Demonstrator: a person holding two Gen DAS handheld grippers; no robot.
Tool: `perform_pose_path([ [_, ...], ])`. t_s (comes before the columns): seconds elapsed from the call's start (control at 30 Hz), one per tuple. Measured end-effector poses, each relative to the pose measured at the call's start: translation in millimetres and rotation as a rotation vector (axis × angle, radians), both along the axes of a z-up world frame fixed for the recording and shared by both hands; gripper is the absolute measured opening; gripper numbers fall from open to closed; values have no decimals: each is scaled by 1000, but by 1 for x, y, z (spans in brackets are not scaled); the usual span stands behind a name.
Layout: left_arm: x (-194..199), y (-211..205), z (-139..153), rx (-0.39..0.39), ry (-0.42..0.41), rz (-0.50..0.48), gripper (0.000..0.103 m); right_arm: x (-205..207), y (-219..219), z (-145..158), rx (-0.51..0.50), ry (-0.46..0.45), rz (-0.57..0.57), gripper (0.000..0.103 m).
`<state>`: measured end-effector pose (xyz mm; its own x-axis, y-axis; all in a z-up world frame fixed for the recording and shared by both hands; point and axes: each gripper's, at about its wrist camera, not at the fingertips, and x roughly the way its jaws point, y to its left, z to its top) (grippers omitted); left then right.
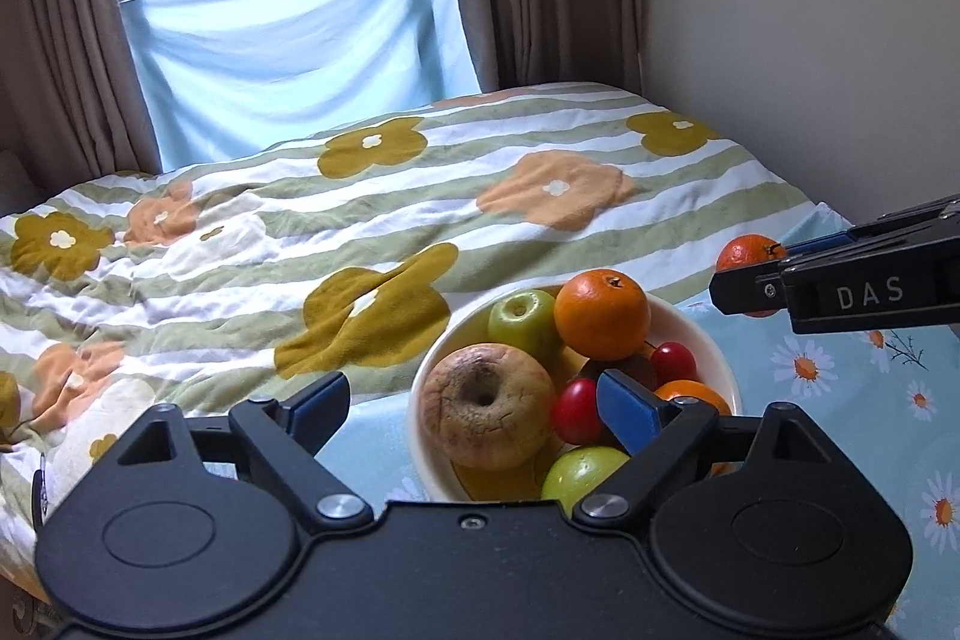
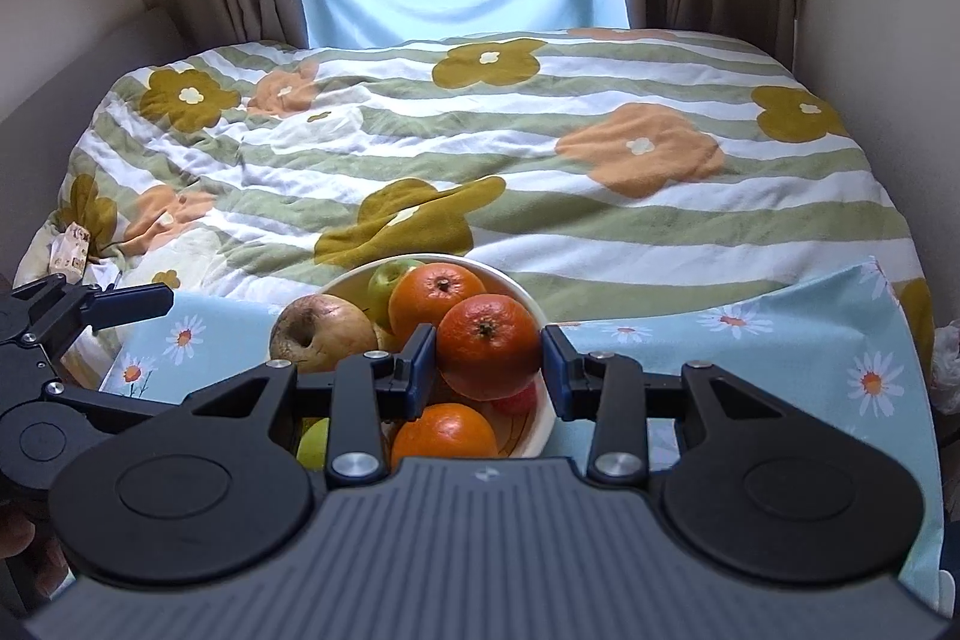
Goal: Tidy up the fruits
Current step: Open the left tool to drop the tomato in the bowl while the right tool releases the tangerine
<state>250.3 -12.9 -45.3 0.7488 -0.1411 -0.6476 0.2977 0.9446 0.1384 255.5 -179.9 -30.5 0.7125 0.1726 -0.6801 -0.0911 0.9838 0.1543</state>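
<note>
A white bowl (image 1: 717, 349) on a blue daisy cloth holds a wrinkled tan apple (image 1: 486, 403), green apples (image 1: 522, 319), an orange (image 1: 602, 313), red cherry tomatoes (image 1: 576, 411) and more. My left gripper (image 1: 474, 409) is open over the bowl's near side, empty. My right gripper (image 2: 489, 361) is shut on a dark orange (image 2: 487, 345), held above the bowl (image 2: 543, 421); from the left wrist view this orange (image 1: 744, 253) sits in the right gripper (image 1: 747, 274), to the right of the bowl.
A striped flower quilt (image 2: 480, 148) covers the bed behind the bowl. The blue daisy cloth (image 2: 810, 340) extends right. Curtains and a window stand at the back; a wall (image 1: 810, 10) runs along the right.
</note>
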Motion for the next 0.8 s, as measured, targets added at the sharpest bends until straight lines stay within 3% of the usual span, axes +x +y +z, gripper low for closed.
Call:
perform_pose_path([
  [0.57, -25, 43, -1, -54, 35, 122, 92, 19, 55, -43, -24, 85, 149, 54],
  [0.6, -26, 44, -1, -55, 35, 124, 92, 18, 55, -43, -21, 80, 155, 57],
  [0.67, -28, 47, -1, -63, 38, 132, 92, 15, 55, -40, -19, 56, 156, 84],
  [0.73, -30, 52, 1, -79, 43, 142, 92, 11, 55, -34, -34, 28, 134, 100],
  [0.8, -34, 56, 6, -98, 43, 147, 92, 6, 51, -25, -29, 5, 120, 101],
])
